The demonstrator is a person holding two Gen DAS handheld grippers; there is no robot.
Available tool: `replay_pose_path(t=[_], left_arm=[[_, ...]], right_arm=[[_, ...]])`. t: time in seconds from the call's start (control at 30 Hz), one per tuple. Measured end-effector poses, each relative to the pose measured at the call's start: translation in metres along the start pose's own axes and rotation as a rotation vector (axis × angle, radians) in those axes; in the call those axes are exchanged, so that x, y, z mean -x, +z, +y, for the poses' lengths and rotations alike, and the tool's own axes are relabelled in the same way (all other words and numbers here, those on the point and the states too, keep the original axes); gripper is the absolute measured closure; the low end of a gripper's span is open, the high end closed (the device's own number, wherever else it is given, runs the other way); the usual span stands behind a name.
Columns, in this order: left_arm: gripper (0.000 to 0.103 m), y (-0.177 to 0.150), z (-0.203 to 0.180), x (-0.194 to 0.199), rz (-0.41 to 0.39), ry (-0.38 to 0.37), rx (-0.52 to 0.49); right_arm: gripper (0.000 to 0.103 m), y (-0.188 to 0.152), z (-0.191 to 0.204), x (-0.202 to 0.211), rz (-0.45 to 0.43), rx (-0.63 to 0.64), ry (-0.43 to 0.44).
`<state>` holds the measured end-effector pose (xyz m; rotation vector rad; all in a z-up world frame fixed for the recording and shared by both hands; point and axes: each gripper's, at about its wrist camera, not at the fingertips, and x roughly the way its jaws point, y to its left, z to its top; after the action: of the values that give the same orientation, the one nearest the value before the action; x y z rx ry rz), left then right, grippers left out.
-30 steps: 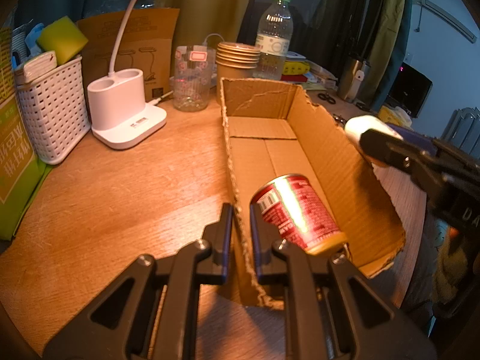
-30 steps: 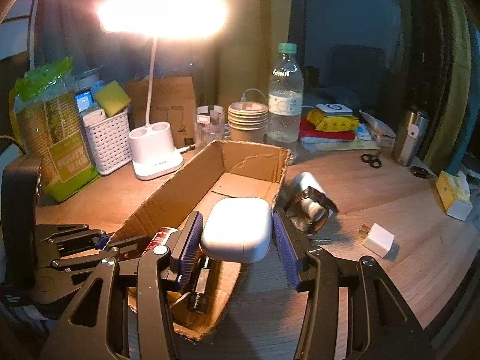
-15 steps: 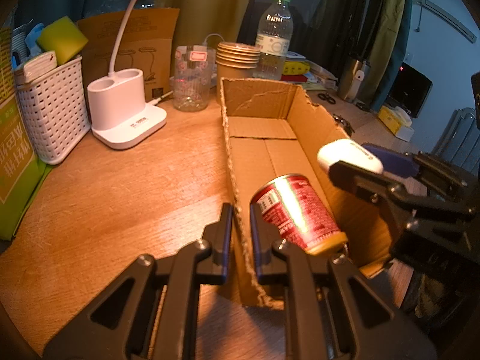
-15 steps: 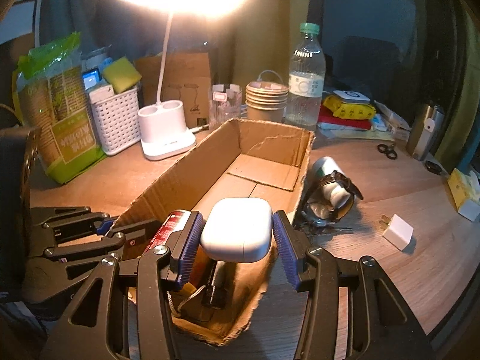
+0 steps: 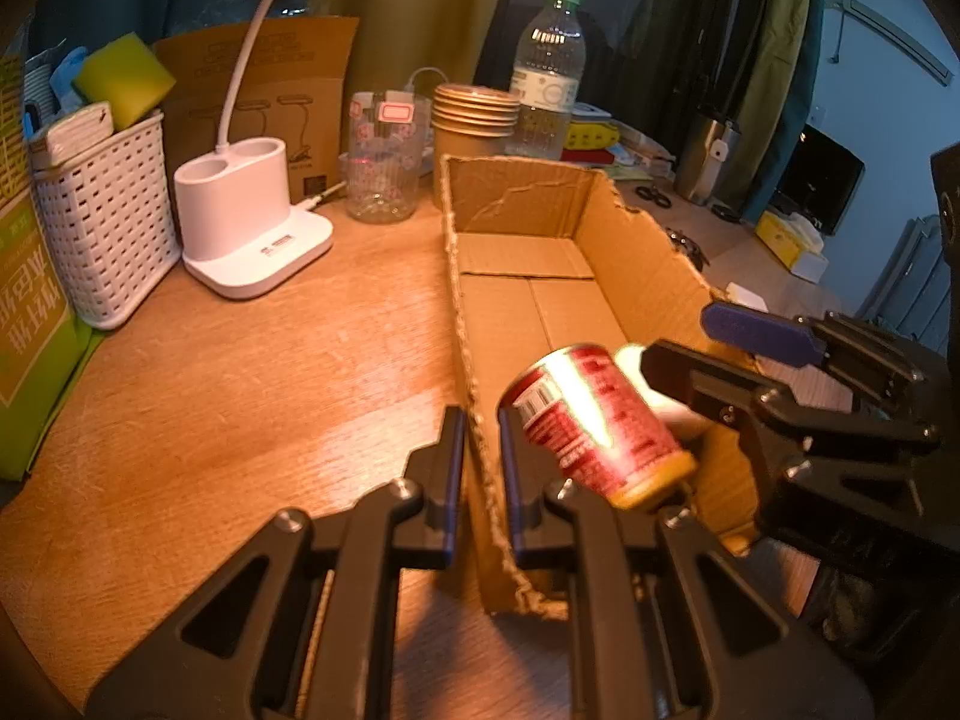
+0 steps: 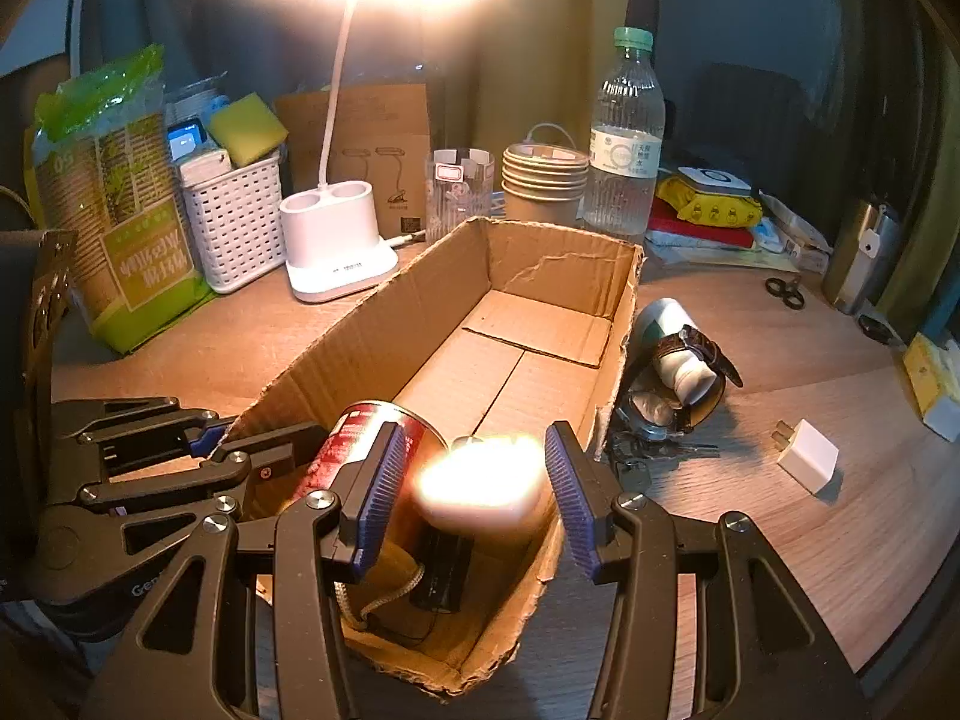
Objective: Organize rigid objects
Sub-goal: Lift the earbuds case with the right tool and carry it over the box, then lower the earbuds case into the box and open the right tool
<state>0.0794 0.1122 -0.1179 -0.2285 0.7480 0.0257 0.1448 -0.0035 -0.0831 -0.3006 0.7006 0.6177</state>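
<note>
An open cardboard box (image 6: pixel 558 276) lies lengthwise on the wooden desk. My left gripper (image 5: pixel 481 462) is shut on the box's left wall (image 5: pixel 474 396) near its front corner. A red can (image 5: pixel 594 420) lies inside the box at the near end, also seen in the right wrist view (image 6: pixel 360 444). My right gripper (image 6: pixel 474 492) is open over the box's near end. The white earbud case (image 6: pixel 483 477) sits between and below its fingers, apart from both pads, glaring in the lamp light. In the left wrist view the case (image 5: pixel 636 360) shows behind the can.
A dark block with a cord (image 6: pixel 441 570) lies in the box's near end. Right of the box are a watch on a white tube (image 6: pixel 684 354), keys (image 6: pixel 642 450) and a white charger (image 6: pixel 807 456). A lamp base (image 5: pixel 252 228), a white basket (image 5: pixel 102 210), cups (image 5: pixel 474 126) and a bottle (image 5: pixel 543 78) stand behind.
My right gripper carried the white case down into the box's near end and opened; the case now sits free between the fingers. My left gripper stayed on the box wall.
</note>
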Motion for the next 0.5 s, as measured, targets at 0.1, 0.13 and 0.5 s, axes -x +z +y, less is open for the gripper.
replay_pose_path(t=[0.1,0.13,0.5], left_arm=[[0.090,0.000,0.000,-0.001,0.000,0.000,-0.001],[0.090,0.000,0.000,0.000,0.000,0.000,0.000],[0.090,0.000,0.000,0.000,0.000,0.000,0.000]], right_arm=[[0.052,0.001,-0.002,0.003,-0.009,-0.011,-0.001],[0.052,0.001,-0.003,0.003,-0.012,-0.014,-0.001],[0.052,0.006,-0.021,0.021,-0.069,-0.065,-0.012]])
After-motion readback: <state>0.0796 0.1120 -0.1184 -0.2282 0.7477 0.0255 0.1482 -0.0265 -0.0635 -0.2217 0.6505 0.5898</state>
